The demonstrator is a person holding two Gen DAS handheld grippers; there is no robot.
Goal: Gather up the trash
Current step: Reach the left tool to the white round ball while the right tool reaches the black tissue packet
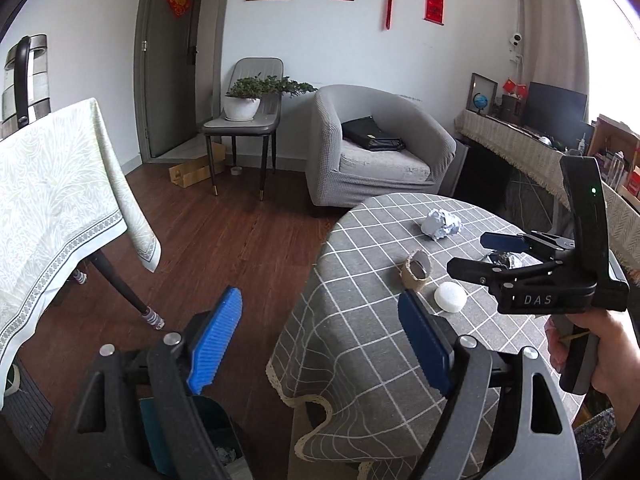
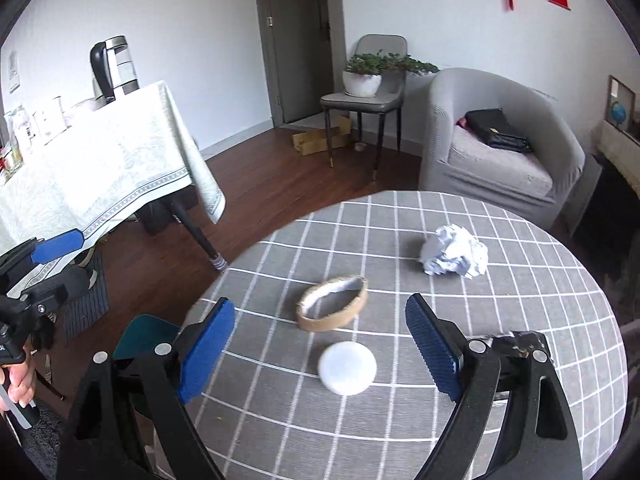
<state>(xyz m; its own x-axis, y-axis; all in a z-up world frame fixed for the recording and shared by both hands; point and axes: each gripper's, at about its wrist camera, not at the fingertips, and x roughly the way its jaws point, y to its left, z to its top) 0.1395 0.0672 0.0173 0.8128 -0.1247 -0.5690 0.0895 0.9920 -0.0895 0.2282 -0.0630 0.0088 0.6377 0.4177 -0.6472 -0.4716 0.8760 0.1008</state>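
My left wrist camera sits beside the round checked table (image 1: 360, 360), off its edge, looking down across the floor toward the grey armchair (image 1: 376, 148). My right wrist camera hangs closer, over the tabletop (image 2: 400, 420) (steeply angled), facing the same wall. Both views share the crumpled paper ball (image 1: 441, 223) (image 2: 454, 256), cardboard tape ring (image 1: 417, 274) (image 2: 332, 303) and armchair.

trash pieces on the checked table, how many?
4: crumpled paper at the far side, cardboard ring mid-table, white disc nearest, dark foil wad at right, partly hidden.
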